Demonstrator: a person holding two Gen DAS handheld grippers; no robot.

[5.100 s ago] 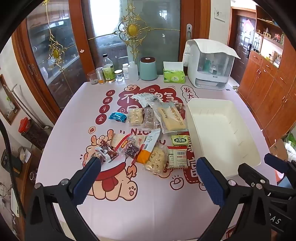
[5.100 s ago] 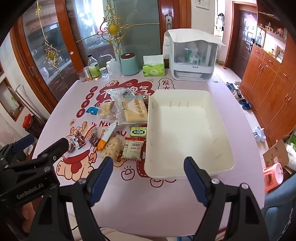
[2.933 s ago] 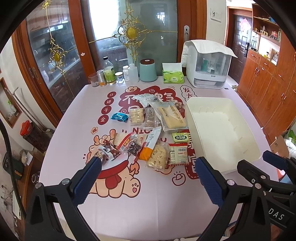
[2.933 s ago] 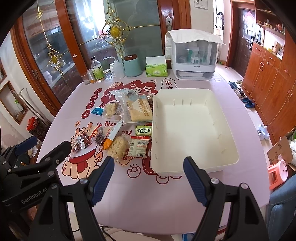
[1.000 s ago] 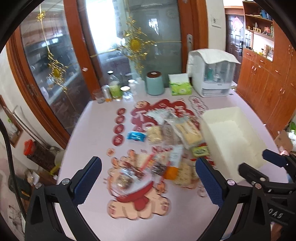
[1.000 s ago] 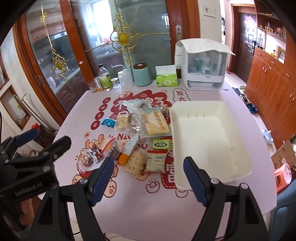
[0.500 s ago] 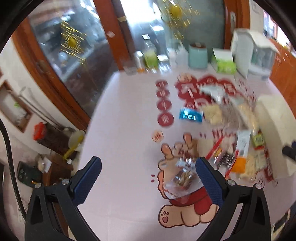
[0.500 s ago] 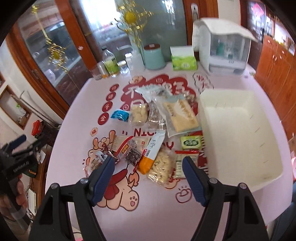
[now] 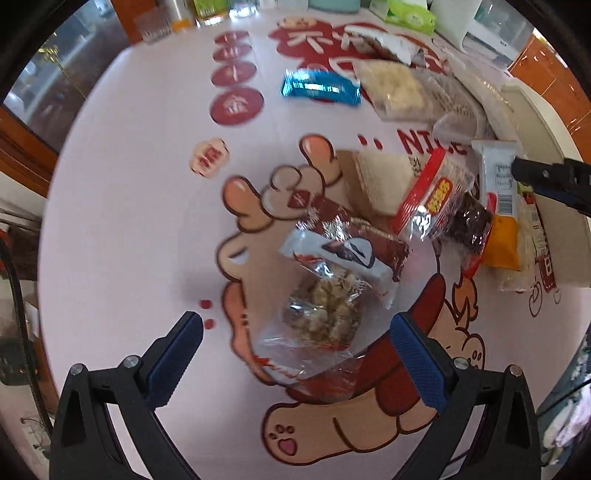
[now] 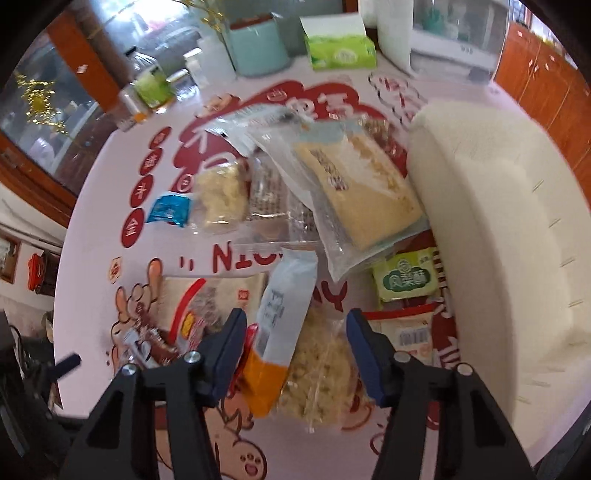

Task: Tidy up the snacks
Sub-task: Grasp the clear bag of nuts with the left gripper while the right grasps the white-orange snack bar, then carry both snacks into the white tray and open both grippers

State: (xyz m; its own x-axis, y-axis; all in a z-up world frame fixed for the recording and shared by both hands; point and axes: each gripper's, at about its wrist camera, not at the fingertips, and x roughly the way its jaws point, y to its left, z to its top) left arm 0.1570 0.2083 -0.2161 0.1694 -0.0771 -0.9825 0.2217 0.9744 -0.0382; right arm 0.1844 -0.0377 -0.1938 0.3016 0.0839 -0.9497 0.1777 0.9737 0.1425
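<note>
Several wrapped snacks lie on the pink printed tablecloth [image 9: 129,206]. My left gripper [image 9: 295,349] is open, low over a clear bag of crumbly cookies [image 9: 319,321], which sits between its fingers. A brown-and-white wrapper [image 9: 347,245] lies just beyond. My right gripper [image 10: 293,350] is open over a white-and-orange packet [image 10: 280,325] and a clear bag of crumbly snack [image 10: 325,373]. The empty white bin [image 10: 498,229] stands at the right, its edge [image 9: 543,122] also showing in the left wrist view.
A blue wrapper [image 9: 319,86], a large flat yellow pack [image 10: 354,184], a green packet [image 10: 406,278] and other packs lie beyond. A teal canister [image 10: 256,48], tissue box [image 10: 340,50], bottles and a white appliance [image 10: 454,33] stand at the table's far edge.
Both grippers have dropped from high above the table to close over the snacks, the left toward the left end of the pile. The right gripper's opening has narrowed.
</note>
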